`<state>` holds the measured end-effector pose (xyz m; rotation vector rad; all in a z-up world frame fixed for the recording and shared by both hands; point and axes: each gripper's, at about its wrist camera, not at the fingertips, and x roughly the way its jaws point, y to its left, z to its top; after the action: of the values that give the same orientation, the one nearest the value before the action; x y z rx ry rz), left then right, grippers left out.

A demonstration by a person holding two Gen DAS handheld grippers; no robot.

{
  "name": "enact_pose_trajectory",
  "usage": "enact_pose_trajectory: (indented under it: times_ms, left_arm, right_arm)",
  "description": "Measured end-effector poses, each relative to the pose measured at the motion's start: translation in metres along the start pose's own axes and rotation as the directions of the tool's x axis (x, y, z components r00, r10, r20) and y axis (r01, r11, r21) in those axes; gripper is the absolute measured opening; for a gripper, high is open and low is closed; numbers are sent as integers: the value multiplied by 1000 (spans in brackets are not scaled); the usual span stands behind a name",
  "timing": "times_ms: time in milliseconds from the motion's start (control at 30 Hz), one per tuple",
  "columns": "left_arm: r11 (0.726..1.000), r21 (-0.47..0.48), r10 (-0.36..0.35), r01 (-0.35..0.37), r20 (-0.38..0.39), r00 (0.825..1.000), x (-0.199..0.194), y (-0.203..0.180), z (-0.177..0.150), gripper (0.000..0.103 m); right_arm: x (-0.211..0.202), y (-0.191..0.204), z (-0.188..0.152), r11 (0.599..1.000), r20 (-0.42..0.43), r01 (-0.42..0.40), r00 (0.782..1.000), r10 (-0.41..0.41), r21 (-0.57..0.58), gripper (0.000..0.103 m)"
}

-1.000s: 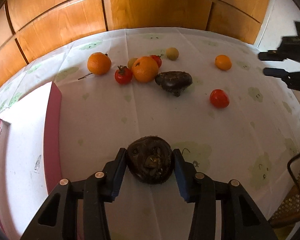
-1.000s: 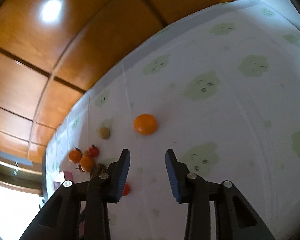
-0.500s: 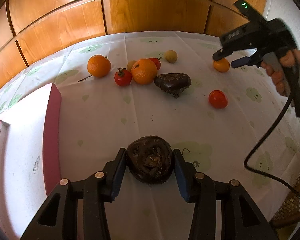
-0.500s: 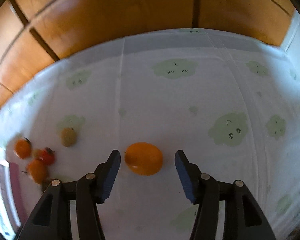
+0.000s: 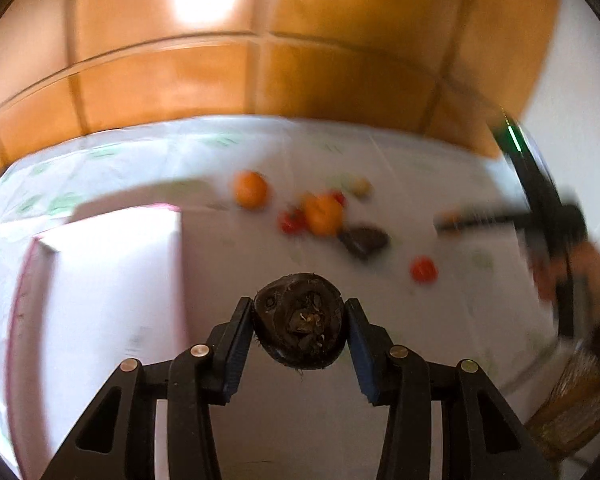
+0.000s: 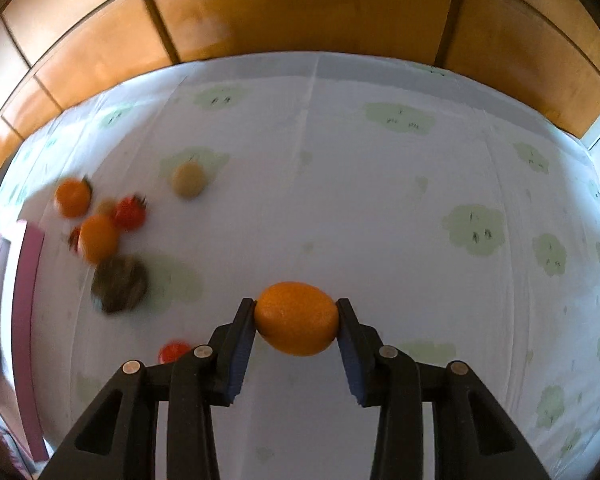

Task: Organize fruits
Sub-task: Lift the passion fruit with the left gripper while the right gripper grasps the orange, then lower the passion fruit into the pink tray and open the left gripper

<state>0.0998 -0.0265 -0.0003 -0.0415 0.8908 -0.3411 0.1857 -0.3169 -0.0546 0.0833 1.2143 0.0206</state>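
While your right gripper [image 6: 296,320] jaws close on the orange [image 6: 297,318], long axis crosswise, your left gripper [image 5: 299,330] clamps a dark fruit [image 5: 299,327] above the counter [image 5: 284,432]; only its view shows the white box [image 5: 100,280].

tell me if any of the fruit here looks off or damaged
The dark brown fruit clamped in the left gripper looks shrivelled and rotten, its face cracked and sunken. A second dark, misshapen one lies among the loose fruit. The orange in the closing right gripper looks sound.
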Motion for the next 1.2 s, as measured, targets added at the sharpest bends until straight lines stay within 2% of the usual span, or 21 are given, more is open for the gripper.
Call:
enact_pose_trajectory:
  times_ms: [67,133,233,333,467,767,867,933,1100,1200]
  left_arm:
    - [997,-64,31,-30,18,999,-9,28,9,46]
    - [989,-118,91,-89,18,996,-11,56,17,46]
    - [971,-186,147,-147,-16,989,-2,90,23,46]
    - [960,-217,169,-177,-54,984,14,110,23,46]
    - [954,-247,155,-171,-85,984,37,116,32,46]
    - [959,-197,186,-205,-112,976,70,110,48,47]
    - [954,-191,220,-230,-76,973,59,103,48,55]
    - [948,-190,250,-255,-48,967,47,100,47,56]
    - [929,-168,347,-330,83,934,-3,81,41,58]
    - [922,-176,369,-344,139,919,-31,73,33,62]
  right_arm:
    - [3,-2,-9,1000,-10,12,1000,-12,-9,40]
    - [15,-2,-5,1000,-44,-2,999,3,22,40]
    - [12,-8,-4,1000,-22,10,1000,-10,25,40]
    - [11,-13,-5,1000,-15,-4,1000,4,31,40]
    - [12,-12,-9,1000,-7,12,1000,-12,2,40]
    - [10,-1,-15,999,-3,29,1000,-29,-35,40]
    - [14,5,-5,999,-4,33,999,-33,-39,40]
    - [16,7,-3,998,-3,37,999,-37,-43,40]
    - [21,18,-2,997,5,52,999,-52,-62,40]
    - [21,21,-3,996,10,60,998,-59,-68,40]
